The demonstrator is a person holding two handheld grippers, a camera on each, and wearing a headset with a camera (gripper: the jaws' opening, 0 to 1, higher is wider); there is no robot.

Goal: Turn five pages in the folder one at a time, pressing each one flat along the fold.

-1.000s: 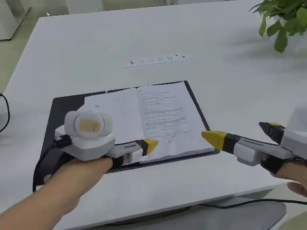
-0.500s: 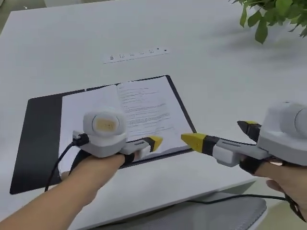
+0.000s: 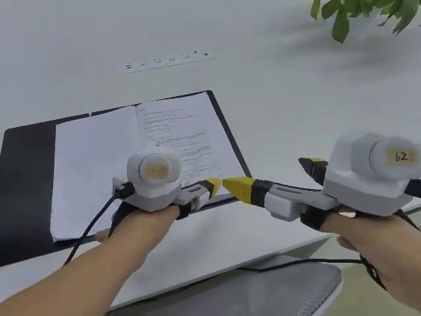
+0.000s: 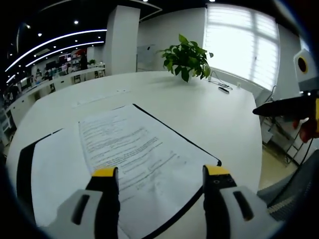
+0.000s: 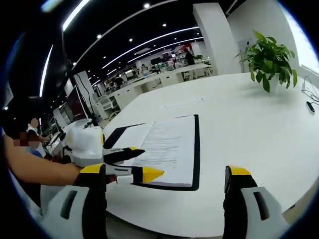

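L claw [image 4: 160, 172] wide open, empty, over lower rt corner of printed page [image 4: 129, 149]. R claw [image 5: 164, 170] also open, nothing held, tip just beside L claw's. The folder [image 3: 26, 164] lies open, flat on white surface [image 3: 296, 99]. Step: prob lining up for a page turn. Next: slip one jaw under a single sheet edge, pinch w/o taking two.

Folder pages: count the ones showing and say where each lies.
2. A blank-looking page lies left of the fold, a printed page right of it; more may be stacked underneath.
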